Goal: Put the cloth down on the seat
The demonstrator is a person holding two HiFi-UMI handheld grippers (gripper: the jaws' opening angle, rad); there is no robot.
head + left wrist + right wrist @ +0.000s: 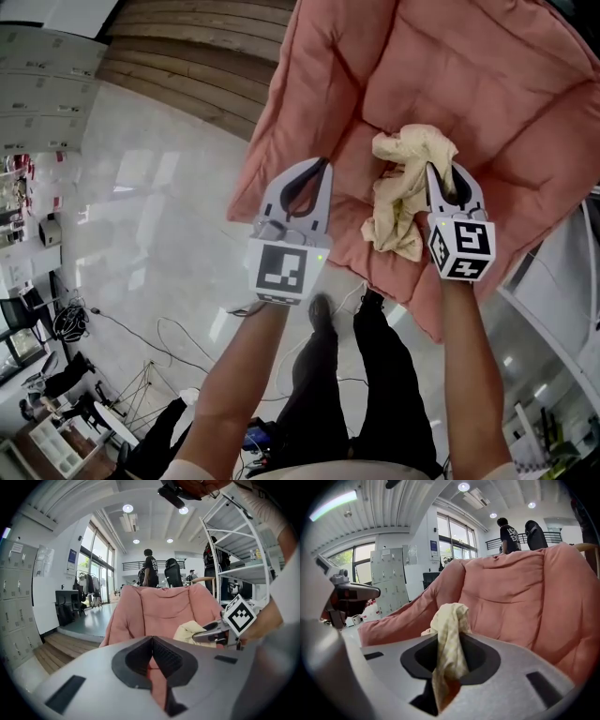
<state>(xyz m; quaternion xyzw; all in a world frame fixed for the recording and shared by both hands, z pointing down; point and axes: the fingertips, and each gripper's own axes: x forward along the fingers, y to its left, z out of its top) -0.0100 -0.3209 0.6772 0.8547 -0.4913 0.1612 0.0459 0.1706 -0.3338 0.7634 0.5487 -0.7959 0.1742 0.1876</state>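
The cloth [405, 192], pale yellow and crumpled, hangs bunched from my right gripper [444, 174] just above the pink padded seat [487, 84]. In the right gripper view the cloth [449, 634] stands up between the jaws of my right gripper [449, 660], which are closed on it, with the seat [520, 592] behind. My left gripper [315, 171] hovers over the seat's left edge, shut and holding nothing. The left gripper view shows my left gripper [151, 656] with its pads together, and beyond it the seat [164, 611], the cloth [190, 631] and the right gripper [220, 630].
The seat hangs over a glossy pale floor [159, 216] with cables [169, 328]. A wooden platform [187, 75] and grey lockers [47, 84] lie to the left. A white shelf rack [243, 564] stands on the right. People [150, 569] stand behind the seat.
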